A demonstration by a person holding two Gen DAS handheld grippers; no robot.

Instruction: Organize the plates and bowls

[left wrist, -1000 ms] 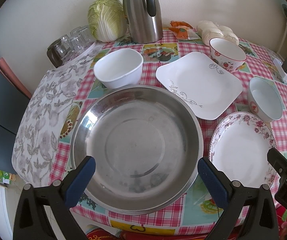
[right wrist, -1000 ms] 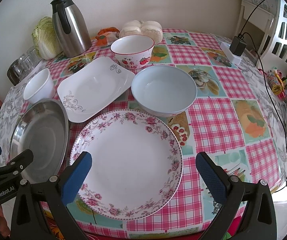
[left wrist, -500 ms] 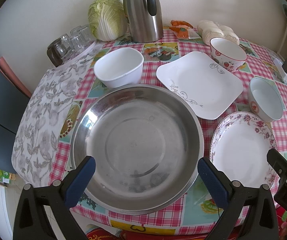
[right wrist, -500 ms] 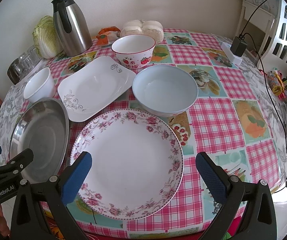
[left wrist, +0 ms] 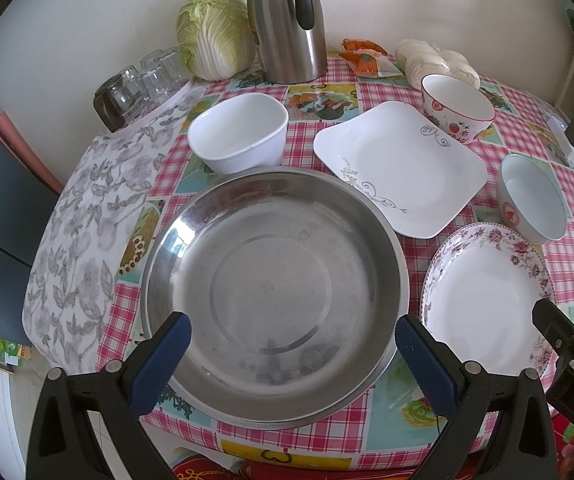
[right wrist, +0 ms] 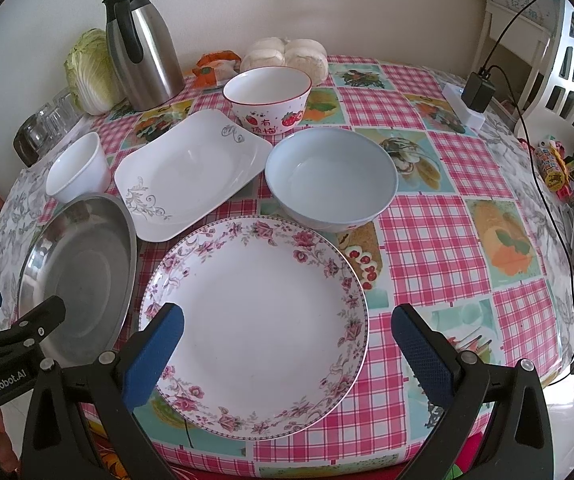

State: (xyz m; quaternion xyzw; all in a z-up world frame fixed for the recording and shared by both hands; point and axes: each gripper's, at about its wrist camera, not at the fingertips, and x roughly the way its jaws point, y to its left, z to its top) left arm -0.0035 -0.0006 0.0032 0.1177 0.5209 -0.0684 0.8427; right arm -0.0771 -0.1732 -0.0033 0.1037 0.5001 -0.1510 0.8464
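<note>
Left tongs (left wrist: 289, 354), open and empty, frame a steel pan (left wrist: 275, 296) at the table (right wrist: 447, 224) edge; right tongs (right wrist: 287, 342), open, frame a floral plate (right wrist: 253, 304). Behind: square plate (right wrist: 191, 176), pale-blue bowl (right wrist: 331, 178), strawberry bowl (right wrist: 267, 100) bearing Chinese characters, white bowl (left wrist: 239, 132), thermos (right wrist: 139, 44), cabbage (left wrist: 215, 32). The left tongs read "GenRobot.AI".
</note>
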